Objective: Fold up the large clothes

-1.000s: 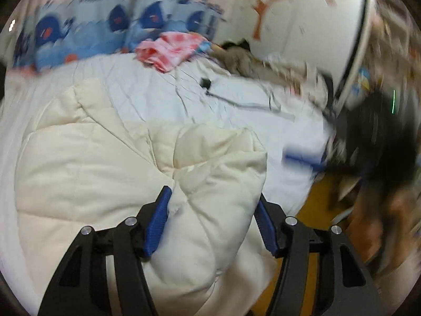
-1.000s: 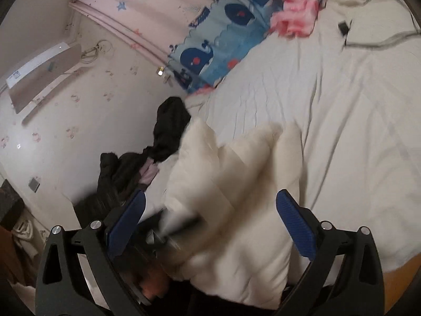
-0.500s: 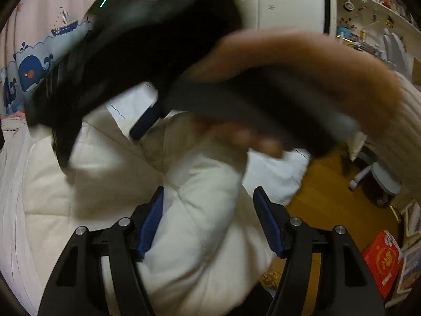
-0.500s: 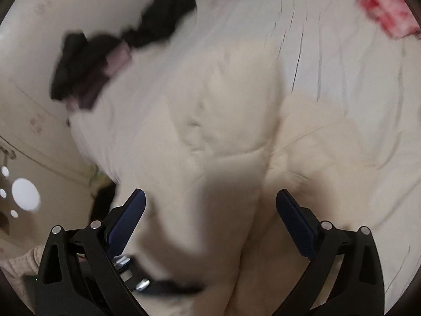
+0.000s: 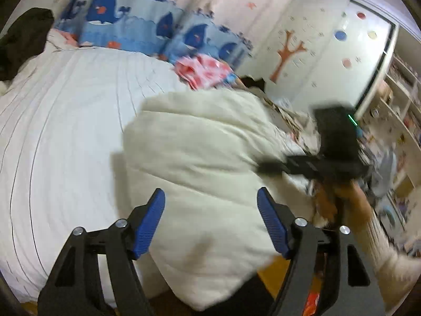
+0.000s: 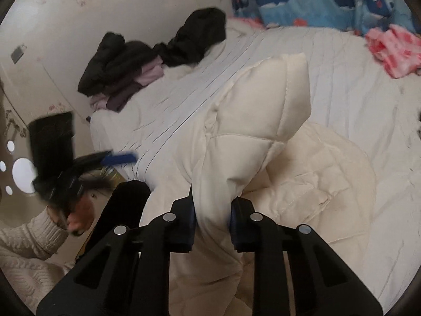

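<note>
Cream quilted puffer jacket [image 6: 263, 121] bunched between the right claw's [image 6: 212, 220] closing jaws, pads pinching a fold just ahead. Left claw [image 5: 210, 223] opening, jacket loose between its pads. Best lift high, keeping that pinch deep.

Soft, even indoor light fills both views, slightly dim and warm. The fisheye lens bends the bed [image 5: 65, 131] and walls, with dark vignetting at the corners. Motion blur smears the shelves [image 5: 394, 121] (right edge, left-wrist view) and the person's hand [image 6: 76, 216]. A faint shadow lies beside the cream quilted coat [image 5: 200, 163].
</note>
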A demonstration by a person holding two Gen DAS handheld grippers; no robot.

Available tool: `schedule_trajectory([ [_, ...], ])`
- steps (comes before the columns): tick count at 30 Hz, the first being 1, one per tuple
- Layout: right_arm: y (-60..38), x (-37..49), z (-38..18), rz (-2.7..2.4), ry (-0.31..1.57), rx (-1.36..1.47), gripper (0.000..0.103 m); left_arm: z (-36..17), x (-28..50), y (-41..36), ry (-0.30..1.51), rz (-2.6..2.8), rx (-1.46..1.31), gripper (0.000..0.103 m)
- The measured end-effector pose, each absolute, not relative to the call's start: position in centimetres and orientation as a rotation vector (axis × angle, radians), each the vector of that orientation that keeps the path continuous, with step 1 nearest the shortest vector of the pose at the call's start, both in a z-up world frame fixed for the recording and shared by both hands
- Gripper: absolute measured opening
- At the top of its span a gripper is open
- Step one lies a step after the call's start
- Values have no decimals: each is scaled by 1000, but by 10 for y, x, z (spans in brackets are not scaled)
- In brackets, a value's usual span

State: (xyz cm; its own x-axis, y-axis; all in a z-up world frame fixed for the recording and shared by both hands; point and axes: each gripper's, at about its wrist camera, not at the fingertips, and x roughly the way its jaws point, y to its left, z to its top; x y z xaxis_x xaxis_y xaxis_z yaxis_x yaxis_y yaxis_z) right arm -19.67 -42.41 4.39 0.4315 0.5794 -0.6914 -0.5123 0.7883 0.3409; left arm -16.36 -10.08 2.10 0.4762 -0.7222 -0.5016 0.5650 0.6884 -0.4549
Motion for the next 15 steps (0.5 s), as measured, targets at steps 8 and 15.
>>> schedule_trajectory([
  [8, -529, -228, -70, 464, 930, 462, 26, -49, -126, -173, 951, -777, -160, 87],
  [15, -536, -261, -66, 320, 854, 441, 43, -60, -96, -141, 1116, -800, -319, 96],
])
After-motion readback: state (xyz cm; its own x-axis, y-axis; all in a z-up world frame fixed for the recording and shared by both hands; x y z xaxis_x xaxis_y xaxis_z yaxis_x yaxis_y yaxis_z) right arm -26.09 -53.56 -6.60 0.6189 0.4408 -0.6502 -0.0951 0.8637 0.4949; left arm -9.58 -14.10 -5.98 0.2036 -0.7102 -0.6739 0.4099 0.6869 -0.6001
